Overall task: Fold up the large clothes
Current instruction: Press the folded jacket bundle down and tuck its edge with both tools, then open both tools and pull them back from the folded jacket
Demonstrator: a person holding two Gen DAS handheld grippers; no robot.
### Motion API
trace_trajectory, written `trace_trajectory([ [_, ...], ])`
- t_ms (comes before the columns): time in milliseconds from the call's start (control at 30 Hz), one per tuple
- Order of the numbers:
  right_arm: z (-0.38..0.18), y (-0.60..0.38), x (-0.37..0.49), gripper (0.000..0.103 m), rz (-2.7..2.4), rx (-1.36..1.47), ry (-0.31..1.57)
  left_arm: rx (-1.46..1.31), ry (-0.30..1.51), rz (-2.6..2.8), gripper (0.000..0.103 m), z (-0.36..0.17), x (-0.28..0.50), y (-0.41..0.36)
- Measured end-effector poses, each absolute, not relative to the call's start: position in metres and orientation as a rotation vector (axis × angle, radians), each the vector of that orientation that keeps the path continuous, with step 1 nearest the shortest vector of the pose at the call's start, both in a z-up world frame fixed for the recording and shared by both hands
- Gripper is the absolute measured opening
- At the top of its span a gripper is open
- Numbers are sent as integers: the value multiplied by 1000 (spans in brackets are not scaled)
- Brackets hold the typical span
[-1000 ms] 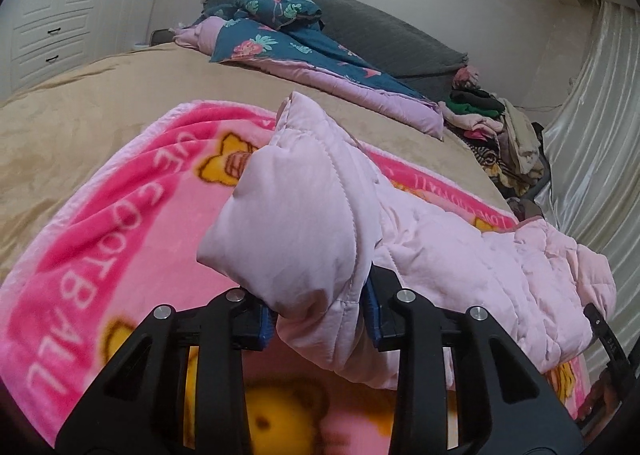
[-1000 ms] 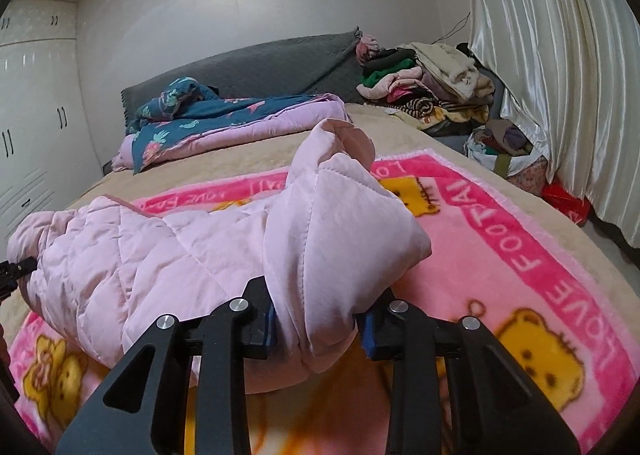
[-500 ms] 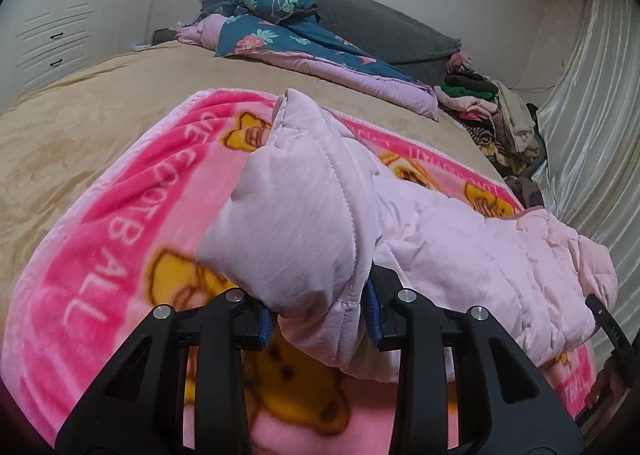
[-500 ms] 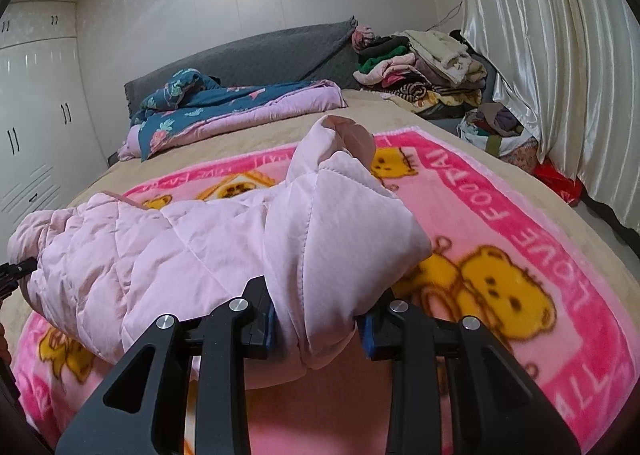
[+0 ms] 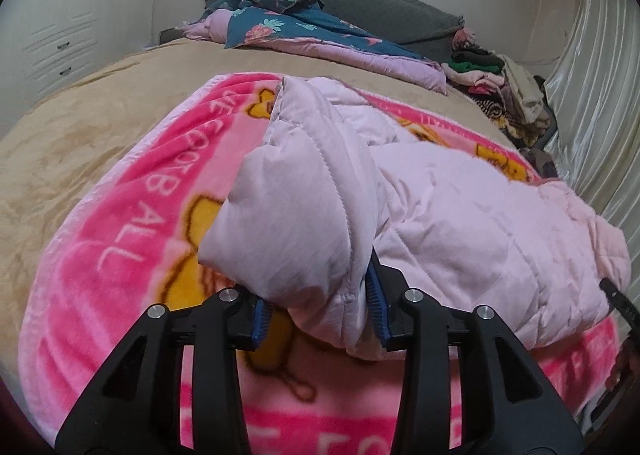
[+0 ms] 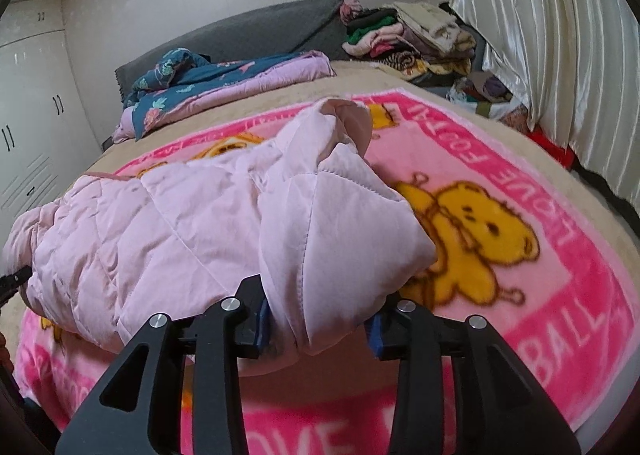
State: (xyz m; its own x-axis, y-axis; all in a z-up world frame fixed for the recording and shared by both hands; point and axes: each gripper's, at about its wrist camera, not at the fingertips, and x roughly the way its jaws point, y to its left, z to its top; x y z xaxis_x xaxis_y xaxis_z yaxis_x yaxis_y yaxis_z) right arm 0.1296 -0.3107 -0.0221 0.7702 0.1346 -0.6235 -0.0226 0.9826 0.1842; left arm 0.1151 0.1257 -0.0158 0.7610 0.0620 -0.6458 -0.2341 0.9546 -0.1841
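L gripper (image 5: pixel 318 309) clamped on pink jacket (image 5: pixel 440 207)

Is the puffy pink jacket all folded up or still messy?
Still messy. The puffy pale pink quilted jacket lies bunched across the pink bear-print blanket, each end gripped by a tool.

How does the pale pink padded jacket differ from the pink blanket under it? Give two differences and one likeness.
The jacket is plain, quilted and bunched up; the blanket carries yellow bears and white lettering and lies spread flat. The jacket is clamped by both grippers, left and right; the blanket is gripped by neither. Both are pink.
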Motion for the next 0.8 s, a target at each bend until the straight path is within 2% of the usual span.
trace_trajectory([
  [33, -24, -312, 129, 43, 80, 172, 696, -254, 694, 169, 34, -17, 114, 125],
  [100, -27, -313, 128, 51, 72, 181, 708, -238, 702, 180, 42, -20, 112, 124],
  [133, -29, -315, 127, 59, 70, 190, 720, -227, 707, 186, 44, -22, 111, 123],
  [200, -32, -318, 125, 69, 70, 198, 730, -208, 720, 187, 59, -25, 110, 122],
  [233, -33, -319, 123, 78, 68, 199, 733, -202, 721, 191, 61, -25, 108, 120],
  [333, -32, -322, 114, 89, 51, 187, 726, -179, 720, 196, 75, -24, 101, 115],
  [367, -31, -324, 110, 90, 49, 183, 722, -170, 713, 195, 81, -23, 97, 113],
  [500, -21, -329, 97, 95, 35, 164, 696, -143, 679, 186, 92, -12, 79, 106],
  [800, 15, -329, 67, 99, 49, 132, 611, -144, 633, 146, 93, 12, 53, 89],
])
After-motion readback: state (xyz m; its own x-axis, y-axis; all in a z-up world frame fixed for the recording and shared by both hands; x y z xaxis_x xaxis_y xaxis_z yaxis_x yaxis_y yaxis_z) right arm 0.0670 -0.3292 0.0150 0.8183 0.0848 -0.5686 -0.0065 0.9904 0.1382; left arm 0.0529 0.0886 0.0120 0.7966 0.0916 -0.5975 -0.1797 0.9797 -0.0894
